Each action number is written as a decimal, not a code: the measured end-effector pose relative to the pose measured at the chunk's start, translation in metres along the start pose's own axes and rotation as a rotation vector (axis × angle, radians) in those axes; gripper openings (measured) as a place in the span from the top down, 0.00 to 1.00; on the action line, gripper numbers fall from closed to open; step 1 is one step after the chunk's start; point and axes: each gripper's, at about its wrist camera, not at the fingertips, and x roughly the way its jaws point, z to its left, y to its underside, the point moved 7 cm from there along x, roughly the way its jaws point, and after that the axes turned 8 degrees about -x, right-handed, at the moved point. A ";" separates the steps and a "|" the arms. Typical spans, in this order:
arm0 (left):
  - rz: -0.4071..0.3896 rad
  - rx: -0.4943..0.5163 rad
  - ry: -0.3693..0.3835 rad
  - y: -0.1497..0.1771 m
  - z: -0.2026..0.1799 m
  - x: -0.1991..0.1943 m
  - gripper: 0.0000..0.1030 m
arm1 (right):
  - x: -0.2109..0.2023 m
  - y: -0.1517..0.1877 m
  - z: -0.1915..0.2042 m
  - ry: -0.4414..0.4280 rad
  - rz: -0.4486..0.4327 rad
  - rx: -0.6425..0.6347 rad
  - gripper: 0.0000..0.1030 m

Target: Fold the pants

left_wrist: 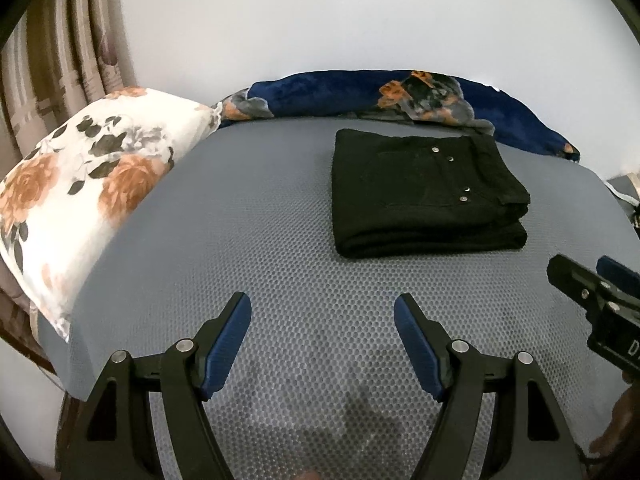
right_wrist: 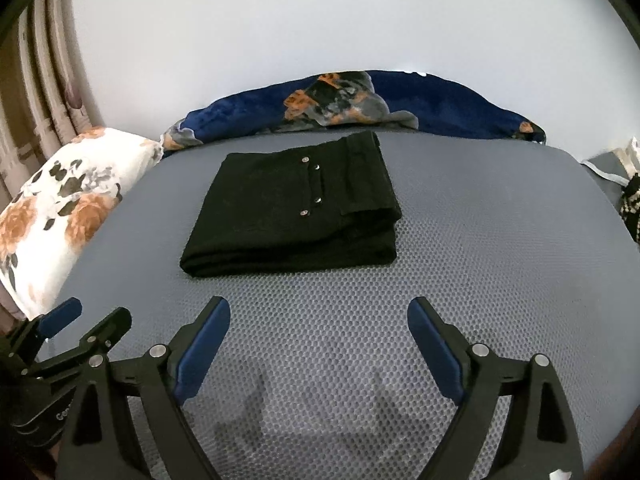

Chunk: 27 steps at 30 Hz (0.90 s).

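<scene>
Your bed [left_wrist: 280, 240] filled most of both views, its grey cover dotted with a honeycomb weave, and it ran back to a plain pale wall [left_wrist: 320, 20]. Along the far edge against that wall lay a navy plush blanket [left_wrist: 340, 88] with orange and grey flowers, and at the left side a white pillow [left_wrist: 80, 184] printed with orange roses and dark leaves leaned beside a striped brown curtain [left_wrist: 52, 60]. The black pants [right_wrist: 292, 208] lay on the cover as a flat, squared stack, layered edges facing you, four small metal rivets showing on the top face; they sat toward the far half of the bed, just short of the blanket and well apart from both tools. Your left tool [left_wrist: 322, 344] hung over bare cover on the near side with its blue-padded jaws spread and nothing between them. Your right tool [right_wrist: 318, 348] was the same, jaws wide apart over empty cover, nothing held. Each tool showed at the edge of the other's view, side by side, near the bed's front.
</scene>
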 end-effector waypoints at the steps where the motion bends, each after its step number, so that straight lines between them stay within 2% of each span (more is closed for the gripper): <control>1: 0.004 -0.005 -0.004 0.000 0.001 0.001 0.28 | 0.000 0.000 0.000 0.002 0.001 -0.002 0.14; 6: 0.017 -0.013 -0.018 0.002 0.003 0.005 0.28 | 0.002 0.003 0.004 0.006 0.007 -0.016 0.11; 27: 0.045 0.002 -0.013 0.006 0.001 0.015 0.28 | 0.009 0.005 0.006 0.038 0.036 -0.051 0.11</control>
